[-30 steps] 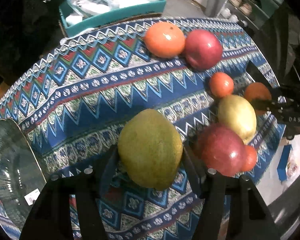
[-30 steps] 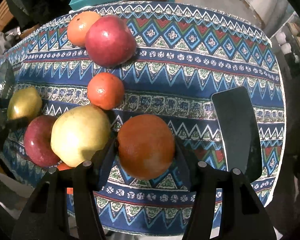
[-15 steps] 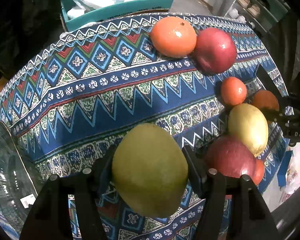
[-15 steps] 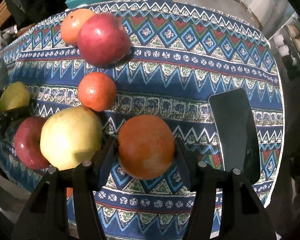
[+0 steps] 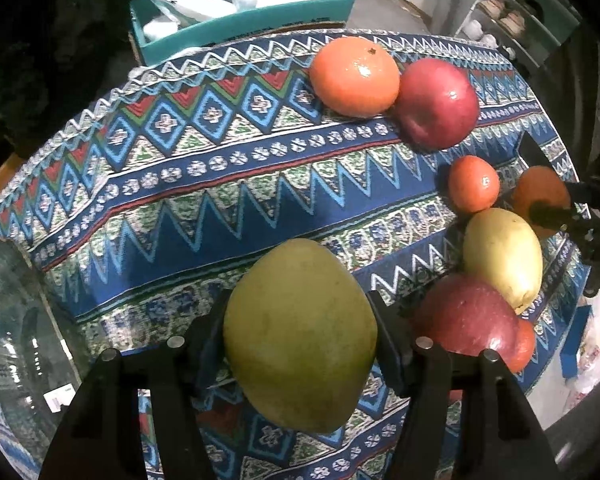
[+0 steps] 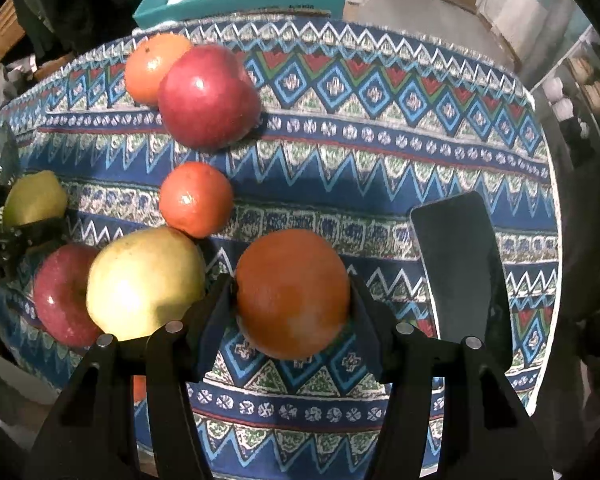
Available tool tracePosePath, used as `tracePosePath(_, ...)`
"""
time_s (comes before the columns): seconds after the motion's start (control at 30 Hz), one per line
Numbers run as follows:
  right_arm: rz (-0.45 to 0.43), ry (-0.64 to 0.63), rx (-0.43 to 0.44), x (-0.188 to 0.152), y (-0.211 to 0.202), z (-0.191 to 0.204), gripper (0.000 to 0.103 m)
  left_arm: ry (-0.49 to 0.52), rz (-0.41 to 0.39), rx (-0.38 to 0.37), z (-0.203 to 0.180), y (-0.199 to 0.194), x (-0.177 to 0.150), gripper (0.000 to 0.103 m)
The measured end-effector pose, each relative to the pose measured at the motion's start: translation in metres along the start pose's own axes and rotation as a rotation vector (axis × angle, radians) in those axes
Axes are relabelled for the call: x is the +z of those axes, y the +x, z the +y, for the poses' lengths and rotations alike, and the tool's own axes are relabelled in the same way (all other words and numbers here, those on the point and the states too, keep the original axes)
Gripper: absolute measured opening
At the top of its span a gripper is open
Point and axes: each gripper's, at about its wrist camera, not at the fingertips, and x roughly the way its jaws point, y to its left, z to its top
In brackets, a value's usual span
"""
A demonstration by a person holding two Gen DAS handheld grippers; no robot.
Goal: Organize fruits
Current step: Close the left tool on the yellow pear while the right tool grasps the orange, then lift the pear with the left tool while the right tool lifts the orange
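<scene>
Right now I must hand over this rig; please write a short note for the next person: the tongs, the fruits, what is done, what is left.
Left tongs: shut on the green pear, lifted over the cloth.
Right tongs: shut on an orange.
On the cloth: big orange touching a red apple at the far side; small orange, yellow pear and second red apple clustered near the edge.
Glass bowl at left shows no fruit.
Done: two fruits gripped. Left: place them, then sort the rest.
</scene>
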Motion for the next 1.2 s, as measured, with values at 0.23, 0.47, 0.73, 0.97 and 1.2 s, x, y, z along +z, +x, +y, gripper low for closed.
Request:
tracePosePath(0.23, -0.065, 0.004, -0.007, 0.008, -0.022, 0.000, 0.057, -0.015, -0.061, 0.014, 0.006, -0.027, -0.004, 0.066)
tracePosePath(0.47, -0.139, -0.006, -0.021, 0.010, -0.050, 0.010, 0.057, -0.008, -0.156, 0.024, 0.002, -0.068, -0.006, 0.066)
tracePosePath(0.73, -0.242, -0.016, -0.028, 0.009, -0.089, 0.019, 0.057, -0.002, -0.260, 0.016, -0.001, -0.118, -0.011, 0.066)
tracePosePath(0.97, -0.320, -0.025, -0.026, 0.010, -0.121, 0.027, 0.057, -0.011, -0.330, 0.027, -0.003, -0.149, -0.014, 0.066)
tracePosePath(1.2, -0.381, -0.035, -0.007, 0.012, -0.146, 0.038, 0.057, -0.017, -0.400, 0.037, -0.002, -0.179, -0.019, 0.066)
